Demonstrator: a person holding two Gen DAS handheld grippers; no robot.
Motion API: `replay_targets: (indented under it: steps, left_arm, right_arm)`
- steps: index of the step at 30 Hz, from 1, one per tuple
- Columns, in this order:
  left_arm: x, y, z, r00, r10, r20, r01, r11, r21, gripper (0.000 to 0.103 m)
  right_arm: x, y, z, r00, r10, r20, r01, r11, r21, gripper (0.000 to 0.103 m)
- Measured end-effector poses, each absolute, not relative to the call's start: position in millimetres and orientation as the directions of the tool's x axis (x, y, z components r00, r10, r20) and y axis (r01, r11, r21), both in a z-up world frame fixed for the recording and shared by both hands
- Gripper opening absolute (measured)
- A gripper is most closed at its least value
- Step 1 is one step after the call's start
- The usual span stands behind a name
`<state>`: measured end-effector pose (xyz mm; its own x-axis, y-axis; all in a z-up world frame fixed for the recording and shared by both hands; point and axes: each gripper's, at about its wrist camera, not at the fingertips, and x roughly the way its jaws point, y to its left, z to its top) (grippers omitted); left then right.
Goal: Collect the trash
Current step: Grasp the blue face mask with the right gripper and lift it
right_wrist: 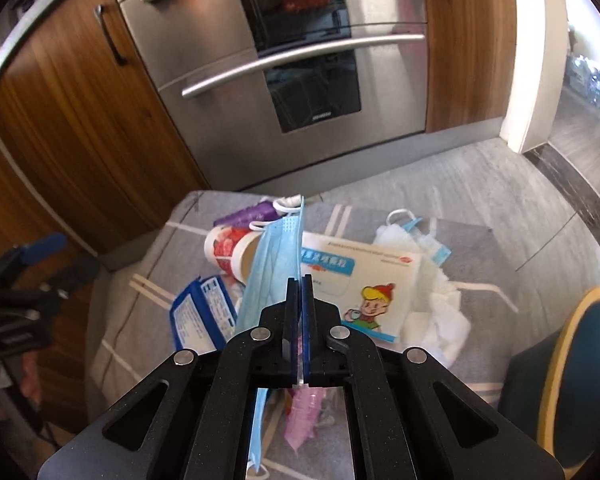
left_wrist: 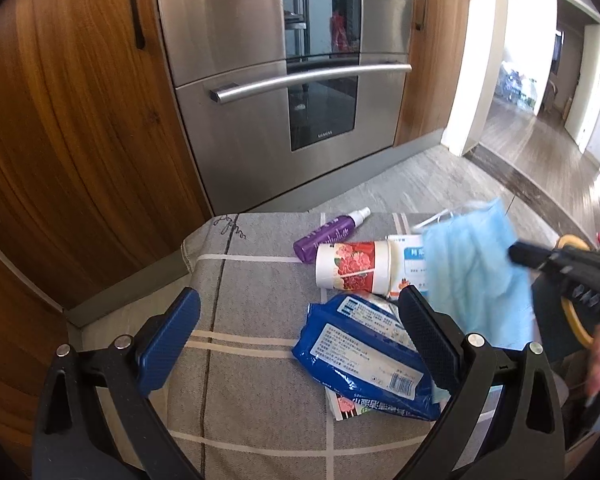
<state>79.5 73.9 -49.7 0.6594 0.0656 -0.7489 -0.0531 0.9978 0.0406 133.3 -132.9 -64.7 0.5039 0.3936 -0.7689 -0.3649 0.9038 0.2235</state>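
My right gripper (right_wrist: pixel 301 280) is shut on a blue face mask (right_wrist: pixel 274 256) and holds it above the grey cloth-covered table (right_wrist: pixel 140 312); the mask (left_wrist: pixel 472 272) and that gripper (left_wrist: pixel 518 254) also show in the left wrist view. My left gripper (left_wrist: pixel 300 324) is open and empty, low over the table (left_wrist: pixel 252 280), with its right finger over a blue wet-wipe pack (left_wrist: pixel 360 356). A floral white cup (left_wrist: pixel 352 266), a purple spray bottle (left_wrist: pixel 328 234) and a cartoon medicine box (right_wrist: pixel 364 284) lie on the cloth. White crumpled tissue (right_wrist: pixel 440 300) lies at the right.
A steel oven (left_wrist: pixel 280 80) and wooden cabinet doors (left_wrist: pixel 68 140) stand behind the table. A yellow-rimmed bin (right_wrist: pixel 572 360) sits at the right. A pink wrapper (right_wrist: pixel 304 412) lies under my right gripper. Grey floor (left_wrist: pixel 440 176) lies beyond the table.
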Motion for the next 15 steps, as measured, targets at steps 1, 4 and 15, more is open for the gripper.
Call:
replay_targets:
  steps: [1,4,15]
  left_arm:
    - [80,73,-51,0.658,0.064,-0.75,-0.049,0.998,0.042,0.098]
    - [81,66,-56,0.649,0.048,-0.76,-0.025,0.999,0.042,0.098]
    - [73,-4,-77,0.574,-0.149,-0.805,0.153,0.986,-0.073,0.095]
  right_arm:
    - [131,-136,-60,0.515,0.389,-0.764,-0.365,0.906,0.215,0.002]
    - [121,-144,-43,0.563,0.366,-0.741,-0.37,0.913,0.17,0.002]
    - [91,-204,2,0.724,0.133,-0.677,-0.165,0.986,0.017,0.002]
